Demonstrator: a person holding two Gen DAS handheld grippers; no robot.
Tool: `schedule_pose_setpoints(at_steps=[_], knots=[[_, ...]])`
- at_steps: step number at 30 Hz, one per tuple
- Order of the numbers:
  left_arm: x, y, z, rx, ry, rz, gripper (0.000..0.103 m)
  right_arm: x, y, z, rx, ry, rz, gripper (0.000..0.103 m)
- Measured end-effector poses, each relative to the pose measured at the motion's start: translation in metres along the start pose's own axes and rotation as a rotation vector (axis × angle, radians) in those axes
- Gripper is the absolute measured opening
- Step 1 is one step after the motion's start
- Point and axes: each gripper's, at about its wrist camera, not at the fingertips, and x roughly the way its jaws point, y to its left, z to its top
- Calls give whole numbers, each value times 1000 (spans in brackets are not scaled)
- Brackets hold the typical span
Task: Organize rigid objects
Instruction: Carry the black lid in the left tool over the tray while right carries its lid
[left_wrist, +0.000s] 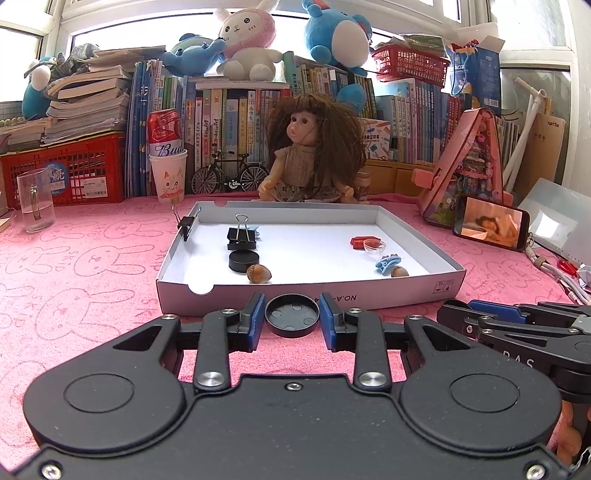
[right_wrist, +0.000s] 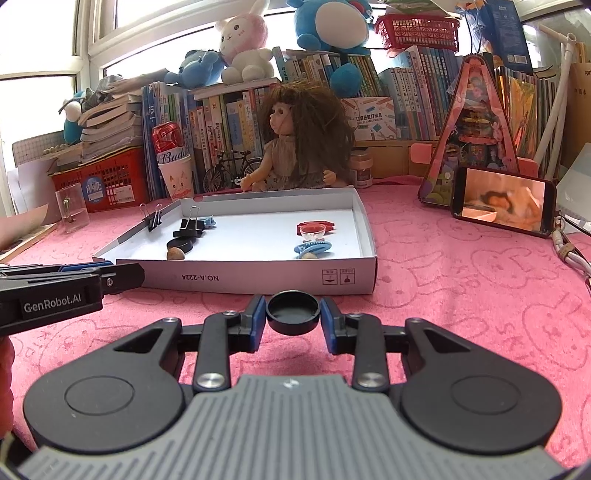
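Left wrist view: the left gripper (left_wrist: 291, 316) brackets a black cap (left_wrist: 291, 315), pads beside it, contact uncertain, before the white tray (left_wrist: 406, 291) on pink cloth (left_wrist: 92, 266).

Right wrist view: the right gripper (right_wrist: 293, 313) clamps a second black cap (right_wrist: 293, 312); doll (right_wrist: 295, 147) and books (right_wrist: 221, 122) behind.

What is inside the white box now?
In the box: two binder clips, a black cap, two nuts, a red piece, a clear dish, a blue clip. A pale blue thing behind one binder clip is mostly hidden.
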Motion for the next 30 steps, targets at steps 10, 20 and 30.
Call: schedule_pose_setpoints(at_steps=[10,20,30], knots=[[4,6,13,-14,-24,4,30,3,-1,10,3,-22,-2,37],[14,10,26,-24,-28,8,30,12,-1,20,19,-35,-4,37],[30,10,32,-48,-16,15,30,24,3,26,20,-32,-5,37]])
